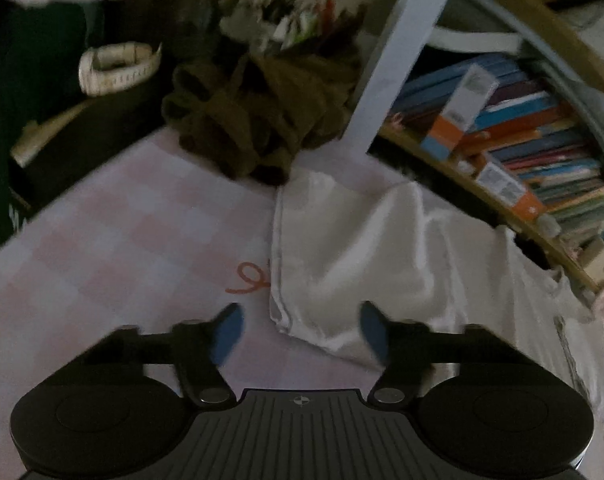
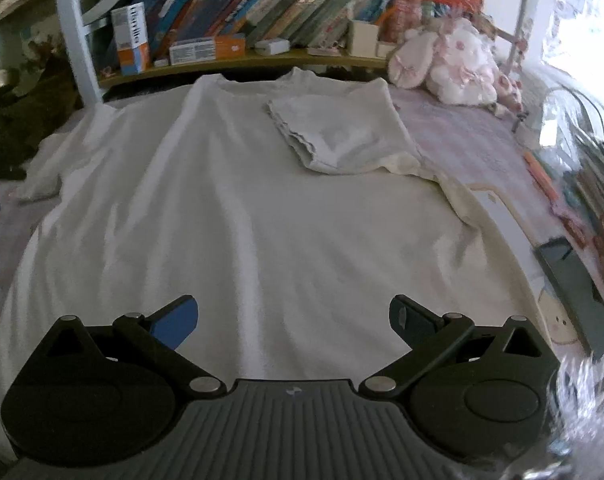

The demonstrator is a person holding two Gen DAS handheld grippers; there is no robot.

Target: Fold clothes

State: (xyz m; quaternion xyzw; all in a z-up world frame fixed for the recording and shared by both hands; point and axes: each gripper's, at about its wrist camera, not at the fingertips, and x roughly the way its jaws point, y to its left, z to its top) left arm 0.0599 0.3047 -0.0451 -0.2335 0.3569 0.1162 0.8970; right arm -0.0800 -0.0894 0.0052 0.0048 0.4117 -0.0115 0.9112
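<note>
Left wrist view, blurred by motion, has a white strap-like object (image 1: 118, 67) at the upper left, possibly a watch, then a crumpled brown garment (image 1: 262, 116) at upper centre lying on the pink checked bedsheet (image 1: 134, 232). Lower centre, the left gripper (image 1: 300, 330) hangs with its blue-padded fingers spread apart and nothing between them; the hemmed edge of a sleeve of the white T-shirt (image 1: 361, 248) lies on the sheet just ahead of the right finger. A shelf of books (image 1: 541, 148) curves down the right side. Right wrist view shows the T-shirt (image 2: 242, 208) spread flat across the middle of the frame, neck toward the bookshelf (image 2: 242, 20) at the top, softly wrinkled along its length. Its left sleeve lies out to the side at the left edge, while the right sleeve (image 2: 333, 136) is folded inward over the chest at upper centre-right. The right gripper (image 2: 294, 322) sits at the lower centre above the shirt's lower part, fingers wide apart and empty. A pink plush toy (image 2: 453, 64) rests at the upper right, and a dark phone (image 2: 573, 276) lies at the right edge.
</note>
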